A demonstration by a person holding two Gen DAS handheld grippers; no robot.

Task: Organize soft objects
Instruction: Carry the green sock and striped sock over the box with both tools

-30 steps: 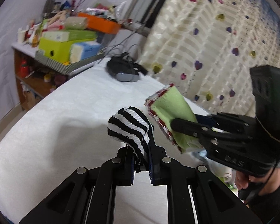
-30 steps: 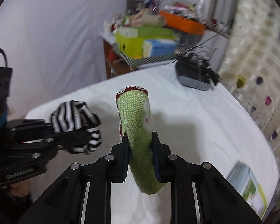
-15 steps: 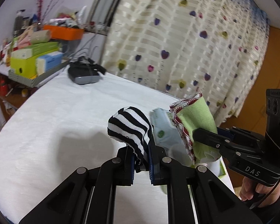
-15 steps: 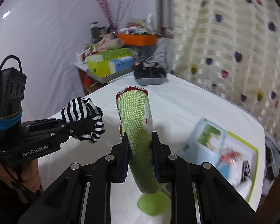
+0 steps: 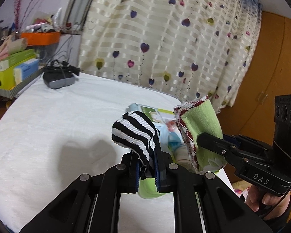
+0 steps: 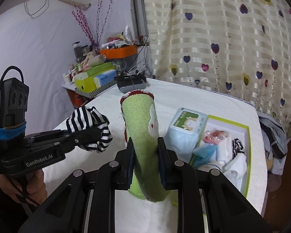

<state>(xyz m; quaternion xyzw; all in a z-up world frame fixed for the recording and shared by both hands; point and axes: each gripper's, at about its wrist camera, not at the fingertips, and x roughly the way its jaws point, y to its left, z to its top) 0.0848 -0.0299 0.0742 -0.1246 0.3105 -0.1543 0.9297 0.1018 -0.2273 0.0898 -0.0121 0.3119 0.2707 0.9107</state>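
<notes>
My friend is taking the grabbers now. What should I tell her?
Left gripper: shut on the striped sock, held above the white table.
Right gripper: shut on the green cloth, also in the air.
The green-edged box at the table's right end already holds other soft things beside a wipes pack.
Left to do: probably put both pieces into the box.

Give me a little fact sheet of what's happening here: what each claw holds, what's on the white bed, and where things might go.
left gripper: shut on striped sock, held in the air
right gripper: shut on green sock, held in the air
surface: white bed
likely destination: open box, green-rimmed, already holding small soft items
beside box: tissue pack
far end of bed: dark device with cables
</notes>
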